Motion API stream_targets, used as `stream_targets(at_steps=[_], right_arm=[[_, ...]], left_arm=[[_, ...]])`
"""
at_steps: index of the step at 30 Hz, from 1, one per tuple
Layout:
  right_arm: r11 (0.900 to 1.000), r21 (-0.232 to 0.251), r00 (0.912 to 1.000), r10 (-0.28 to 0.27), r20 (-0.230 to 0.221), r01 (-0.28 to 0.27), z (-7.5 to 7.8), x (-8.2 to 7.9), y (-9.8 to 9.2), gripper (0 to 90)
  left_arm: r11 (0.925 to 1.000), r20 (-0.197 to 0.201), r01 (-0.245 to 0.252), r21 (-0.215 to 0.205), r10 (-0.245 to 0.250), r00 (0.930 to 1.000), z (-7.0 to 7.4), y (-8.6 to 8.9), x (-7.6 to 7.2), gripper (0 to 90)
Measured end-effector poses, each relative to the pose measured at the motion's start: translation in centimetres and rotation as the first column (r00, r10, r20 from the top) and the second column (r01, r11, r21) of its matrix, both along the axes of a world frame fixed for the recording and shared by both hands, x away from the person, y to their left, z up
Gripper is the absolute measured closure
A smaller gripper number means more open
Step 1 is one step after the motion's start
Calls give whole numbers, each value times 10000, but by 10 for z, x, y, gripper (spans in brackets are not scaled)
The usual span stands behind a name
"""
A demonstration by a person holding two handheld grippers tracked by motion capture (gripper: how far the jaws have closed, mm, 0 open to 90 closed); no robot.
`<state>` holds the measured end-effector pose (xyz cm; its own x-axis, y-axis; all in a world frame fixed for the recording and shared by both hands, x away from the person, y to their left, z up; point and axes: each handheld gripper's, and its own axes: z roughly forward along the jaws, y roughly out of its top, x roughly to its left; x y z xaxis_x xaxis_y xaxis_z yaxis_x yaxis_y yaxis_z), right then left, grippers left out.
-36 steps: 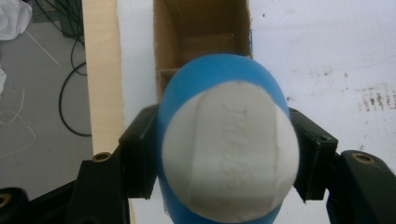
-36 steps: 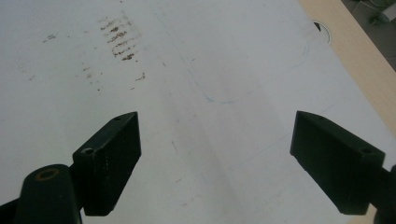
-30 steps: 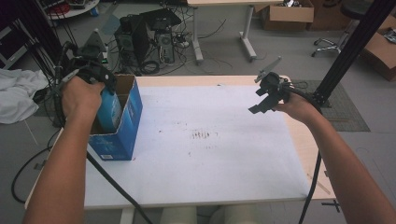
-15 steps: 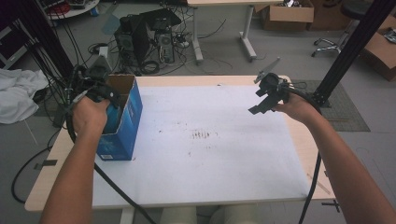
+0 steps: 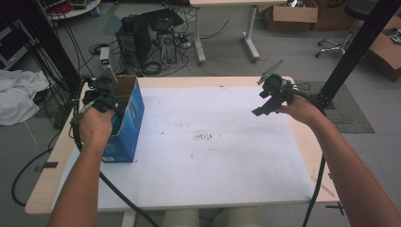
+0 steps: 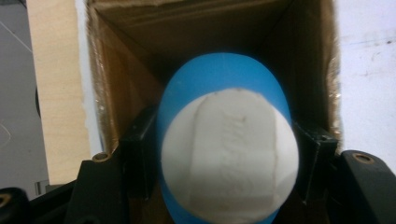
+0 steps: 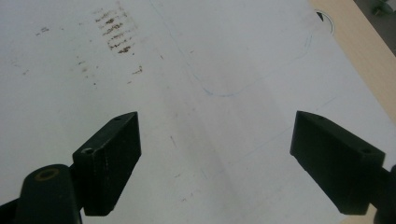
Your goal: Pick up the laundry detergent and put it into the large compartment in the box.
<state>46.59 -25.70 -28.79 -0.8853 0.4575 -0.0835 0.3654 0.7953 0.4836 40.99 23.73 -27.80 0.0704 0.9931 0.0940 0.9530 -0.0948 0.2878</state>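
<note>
A tall blue cardboard box [image 5: 127, 124] stands open-topped at the table's left side. My left gripper [image 5: 106, 92] hangs over its opening, and the hand covers what it grips in the high view. In the left gripper view a rounded blue object with a white end [image 6: 229, 154] sits between the jaws, with my left gripper [image 6: 224, 135] shut on it, inside the brown walls of the box [image 6: 121, 88]. My right gripper [image 5: 264, 108] hovers above the table's far right. Its jaws stand wide apart, so my right gripper [image 7: 215, 140] is open, with nothing between them.
A white sheet [image 5: 213, 165] with brown smudges [image 5: 204, 137] near its middle covers the wooden table [image 5: 47, 189]. Cables trail from both grippers over the table's edges. Computers, cables and cardboard boxes lie on the floor beyond the far edge. A black post [image 5: 354, 47] rises at the right.
My left hand has drawn toward the near side and lowered over the box, and the blue object has sunk into it. The right gripper has barely moved.
</note>
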Motion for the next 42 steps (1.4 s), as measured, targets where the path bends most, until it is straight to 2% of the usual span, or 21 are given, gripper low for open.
stream_targets(at_steps=[2, 20, 27, 35, 42], right_arm=[[10000, -3, 10000, -3, -9, 3, 0, 0, 0, 161], [10000, -7, 10000, 65, -55, -65, -5, 0, 3, 161], [10000, 56, 10000, 49, -83, -48, -5, 0, 2, 162], [10000, 79, 10000, 9, -84, -9, -4, -1, 1, 162], [10000, 70, 10000, 67, -51, -66, -4, -1, 1, 162]], left_arm=[[10000, 90, 16, -3, -16, 10000, -1, 0, 0, 381], [10000, 23, 80, 29, -80, 10000, -2, 1, 1, 359], [10000, 128, 0, 92, -1, 9999, 2, 3, 0, 322], [9998, 293, 43, -185, -38, 9996, 8, 4, -2, 313], [9996, 389, 114, -257, -104, 9992, 16, 4, -4, 310]])
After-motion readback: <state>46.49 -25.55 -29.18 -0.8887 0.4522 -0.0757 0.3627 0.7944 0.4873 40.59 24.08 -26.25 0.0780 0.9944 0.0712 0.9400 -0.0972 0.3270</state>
